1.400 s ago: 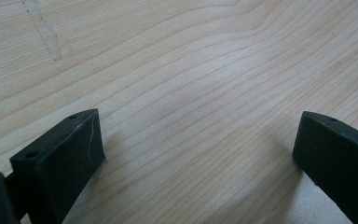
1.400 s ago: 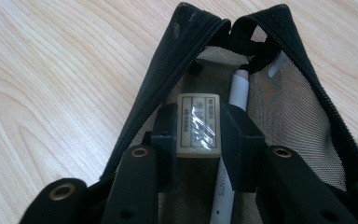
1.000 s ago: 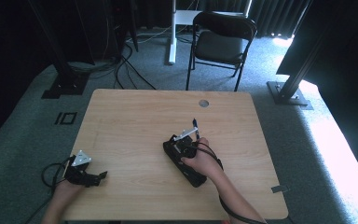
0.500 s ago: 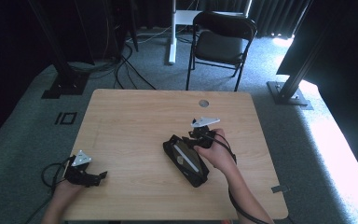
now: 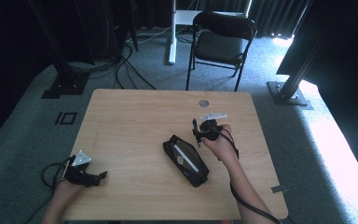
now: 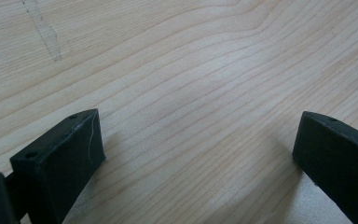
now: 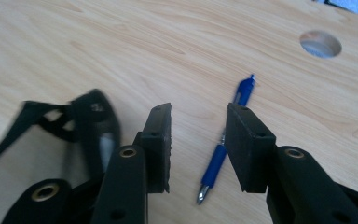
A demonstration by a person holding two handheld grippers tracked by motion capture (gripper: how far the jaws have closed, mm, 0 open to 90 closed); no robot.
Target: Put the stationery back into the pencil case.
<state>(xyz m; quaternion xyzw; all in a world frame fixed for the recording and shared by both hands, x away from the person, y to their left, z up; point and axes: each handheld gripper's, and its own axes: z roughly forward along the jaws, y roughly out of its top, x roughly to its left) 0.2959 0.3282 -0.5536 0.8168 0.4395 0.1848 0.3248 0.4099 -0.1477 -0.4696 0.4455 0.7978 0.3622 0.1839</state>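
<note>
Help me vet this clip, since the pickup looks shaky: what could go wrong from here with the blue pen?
1. The blue pen lies flat on the table between the right gripper's open jaws, close to one of them. Closing may nudge or roll it rather than clamp it.
2. The open black case sits close beside that gripper, so a sideways swing could knock it.

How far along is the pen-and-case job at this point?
Done: the black case lies open, a white item inside. In hand: the right gripper straddles the blue pen, pads not pressing it. Left: gripping the pen and moving it, probably into the case. The left gripper rests open.
</note>
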